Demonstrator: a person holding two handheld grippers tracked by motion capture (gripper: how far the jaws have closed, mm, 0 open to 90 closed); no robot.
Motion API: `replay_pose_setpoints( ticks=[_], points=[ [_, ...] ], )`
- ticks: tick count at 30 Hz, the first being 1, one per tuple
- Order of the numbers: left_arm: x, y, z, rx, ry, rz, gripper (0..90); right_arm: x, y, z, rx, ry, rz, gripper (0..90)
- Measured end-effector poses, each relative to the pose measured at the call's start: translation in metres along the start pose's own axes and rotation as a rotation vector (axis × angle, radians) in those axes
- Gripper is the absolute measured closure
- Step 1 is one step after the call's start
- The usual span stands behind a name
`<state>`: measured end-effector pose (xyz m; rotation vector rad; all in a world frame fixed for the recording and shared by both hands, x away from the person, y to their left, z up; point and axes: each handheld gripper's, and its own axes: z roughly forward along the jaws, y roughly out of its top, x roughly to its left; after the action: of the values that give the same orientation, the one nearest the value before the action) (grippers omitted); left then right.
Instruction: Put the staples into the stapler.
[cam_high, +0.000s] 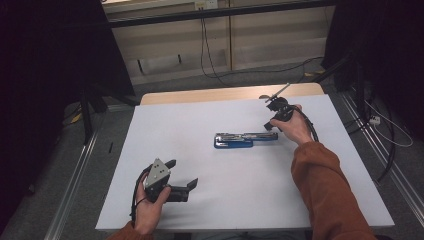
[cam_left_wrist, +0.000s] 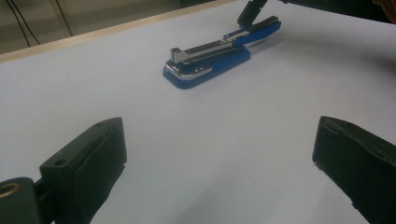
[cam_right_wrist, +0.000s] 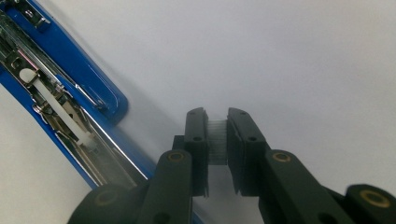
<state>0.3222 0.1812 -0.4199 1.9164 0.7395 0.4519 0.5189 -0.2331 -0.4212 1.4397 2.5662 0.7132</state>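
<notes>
**Staple strip held over the opened stapler**

A blue, metal-railed stapler (cam_high: 240, 139), swung fully open, lies flat near the middle of the white worktop (cam_high: 200, 200). Its loading channel with the white pusher is exposed in the right gripper view (cam_right_wrist: 60, 112).

The right gripper (cam_right_wrist: 217, 140) is nearly closed and pinches a short silvery strip of staples (cam_right_wrist: 217, 142) between its pads, just beside the stapler's right end. The left gripper (cam_left_wrist: 219, 154) is held wide open and empty above the near-left part of the worktop, well apart from the stapler.

The step in hand is judged to be loading. For a clean result, the strip should be turned parallel to the channel, legs down, and lowered into the rail before the grip is eased. The pinch should be kept light, since a strip is easily snapped. The stapler could be steadied with the left gripper so that it is not pushed along the worktop.
</notes>
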Motion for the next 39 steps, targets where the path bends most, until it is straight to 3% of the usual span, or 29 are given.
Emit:
replay_pose_setpoints(
  ticks=[8,20,39],
  points=[
    [0.000,0.000,0.001,0.005,-0.006,-0.007,3.1,0.000,0.000,-0.003,-0.024,0.019,-0.035,78.9],
    [0.000,0.000,0.001,0.002,-0.006,-0.004,3.2,0.002,0.001,-0.013,-0.084,-0.004,-0.063,79.0],
    [0.001,0.000,0.001,0.004,-0.006,-0.016,3.1,0.022,0.008,-0.019,-0.162,0.073,-0.151,79.0]
  ],
)
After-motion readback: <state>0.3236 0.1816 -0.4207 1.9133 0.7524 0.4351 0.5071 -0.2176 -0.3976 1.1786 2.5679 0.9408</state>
